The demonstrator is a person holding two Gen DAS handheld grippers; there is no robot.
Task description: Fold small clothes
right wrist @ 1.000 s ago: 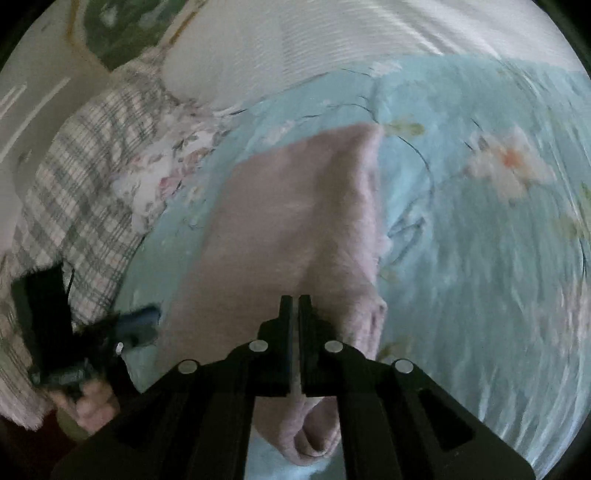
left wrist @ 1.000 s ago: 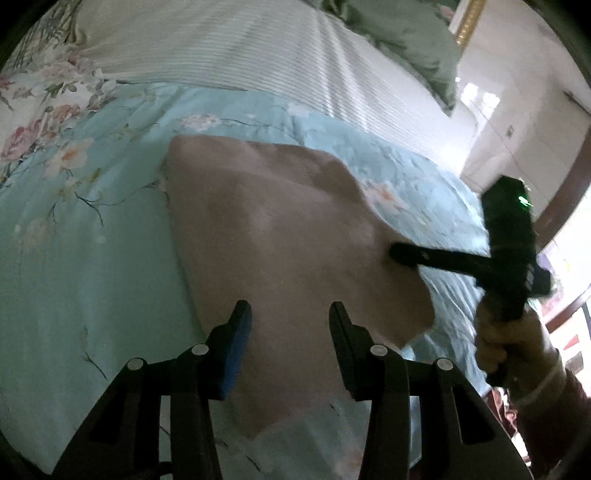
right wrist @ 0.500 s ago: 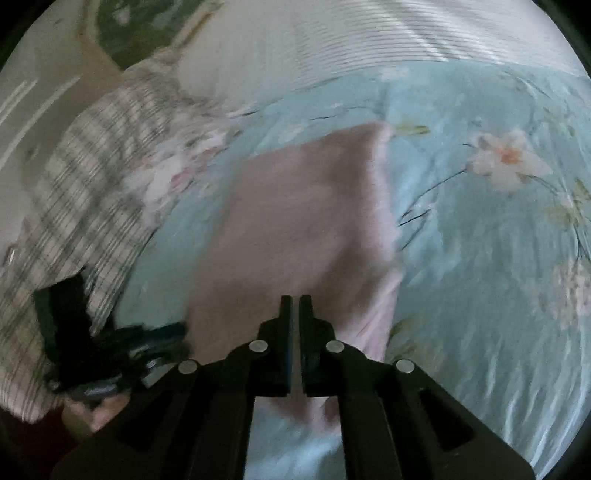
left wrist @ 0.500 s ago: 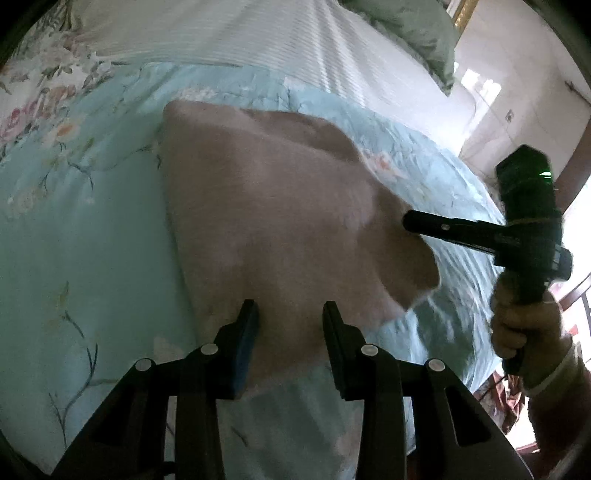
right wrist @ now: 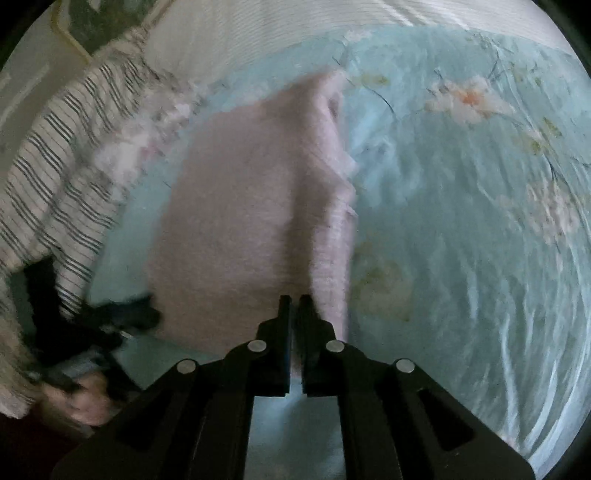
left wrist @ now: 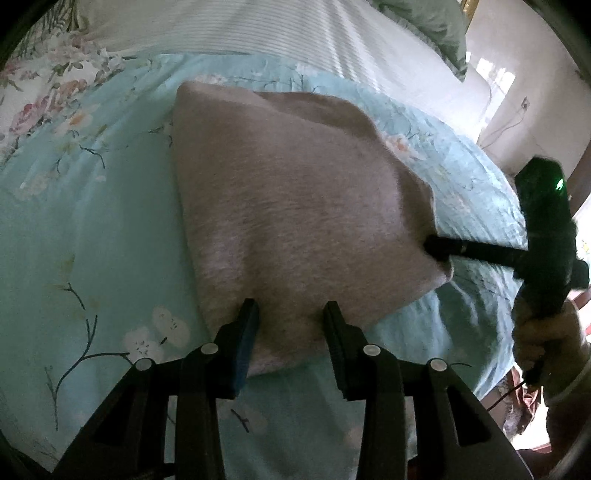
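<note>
Left gripper (left wrist: 290, 312): jaws stand apart, with the near edge of the folded pinkish-beige fleece garment (left wrist: 295, 206) lying between them; the blue-padded fingers (left wrist: 245, 332) straddle that edge without closing on it.

Right gripper (right wrist: 294, 308): jaws drawn together, a thin slit between them, and the near right corner of the garment (right wrist: 251, 229) sits at their tips. The left wrist view shows its black fingers (left wrist: 443, 249) meeting the garment's right corner, so it appears clamped on the cloth, though the contact itself is blurred in its own view.

Garment: lies flat on the pale turquoise floral bedspread (left wrist: 74, 240). In the left wrist view its long axis runs from the near edge at the left gripper away toward the head of the bed, widening near the grippers and tapering at the far end. In the right wrist view a thicker rolled fold runs along its right side, parallel to that axis.

Surroundings: beyond the bedspread, a white sheet with fine stripes (left wrist: 240, 29) and a grey-green pillow (left wrist: 432, 26). To the left in the right wrist view, a white cloth with dark stripes (right wrist: 55, 177), and the left gripper's dark body (right wrist: 122, 321) held in a hand (right wrist: 81, 402), at the garment's near left corner
</note>
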